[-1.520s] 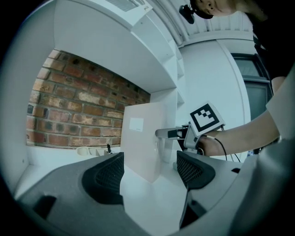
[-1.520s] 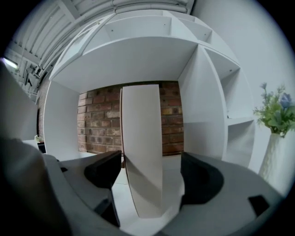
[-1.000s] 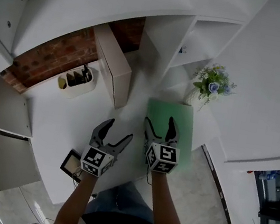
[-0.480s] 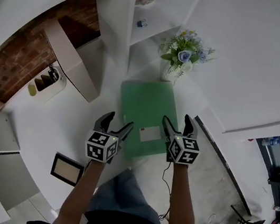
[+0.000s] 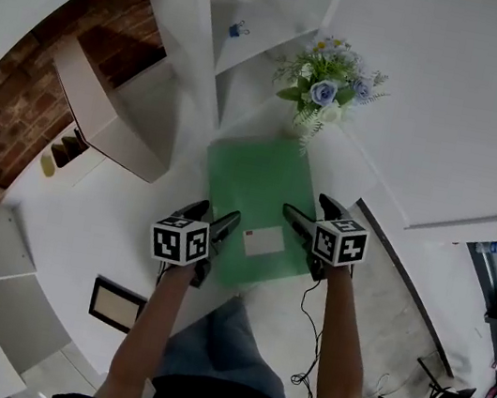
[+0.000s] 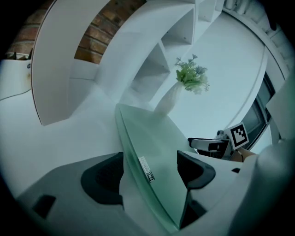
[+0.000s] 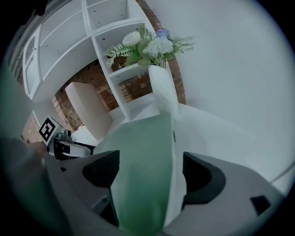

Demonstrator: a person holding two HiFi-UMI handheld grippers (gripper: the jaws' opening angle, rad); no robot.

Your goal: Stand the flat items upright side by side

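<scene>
Straddling the side edges of the green folder (image 5: 255, 190), which lies flat on the white desk (image 5: 104, 206), left gripper (image 5: 215, 215) and right gripper (image 5: 307, 207) both gape without pinching it, the right's jaws having just been opening wider; gripped shallowly, the limp folder may slip, or swing into the flower vase (image 5: 323, 87) near its far end.

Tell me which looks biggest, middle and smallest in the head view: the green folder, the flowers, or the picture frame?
1. green folder, clearly the biggest
2. flowers
3. picture frame, the smallest

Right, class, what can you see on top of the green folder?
A small white label sits on the green folder, near its front edge. What the folder covers cannot be seen.
</scene>
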